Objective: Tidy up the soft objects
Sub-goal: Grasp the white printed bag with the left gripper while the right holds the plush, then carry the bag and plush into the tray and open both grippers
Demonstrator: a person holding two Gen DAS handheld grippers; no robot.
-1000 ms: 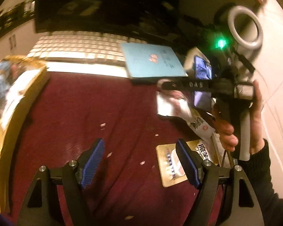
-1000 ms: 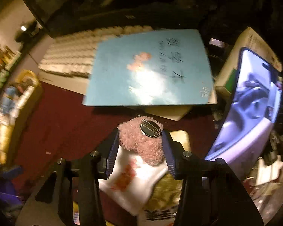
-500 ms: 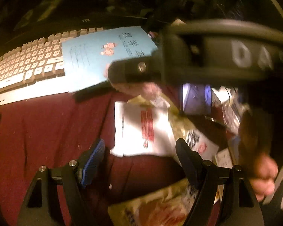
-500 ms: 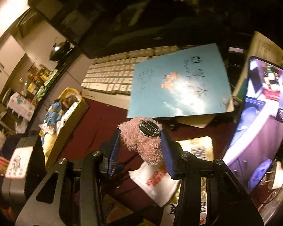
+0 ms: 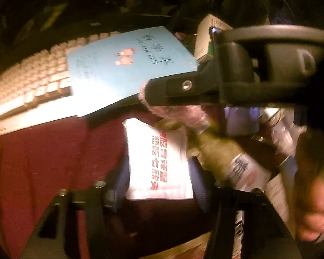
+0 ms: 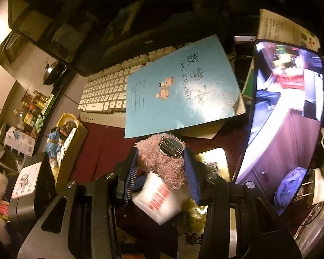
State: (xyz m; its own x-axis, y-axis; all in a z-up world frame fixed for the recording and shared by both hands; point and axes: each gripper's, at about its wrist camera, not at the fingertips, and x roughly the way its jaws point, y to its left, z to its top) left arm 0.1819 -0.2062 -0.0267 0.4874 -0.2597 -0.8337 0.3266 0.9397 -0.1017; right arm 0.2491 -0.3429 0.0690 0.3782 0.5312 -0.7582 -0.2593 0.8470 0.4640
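My right gripper (image 6: 161, 168) is shut on a pink plush toy (image 6: 162, 161) with a metal pin on its back, held above the red desk mat. In the left wrist view the toy (image 5: 179, 112) shows as pink fuzz under the right gripper's black body (image 5: 226, 79). My left gripper (image 5: 159, 172) has its blue pads on both sides of a white soft packet with red writing (image 5: 159, 157) and looks closed on it. The same packet (image 6: 159, 198) shows below the toy in the right wrist view.
A blue notebook (image 6: 179, 88) lies over a white keyboard (image 6: 105, 90). A yellow box of soft items (image 6: 64, 138) stands at the left. A lit phone (image 6: 287, 112) stands at the right. Gold snack packets (image 5: 224, 157) lie beside the white packet.
My left gripper moved right and forward to the white packet and narrowed around it. My right gripper lifted the pink toy higher, and its body now fills the left view.
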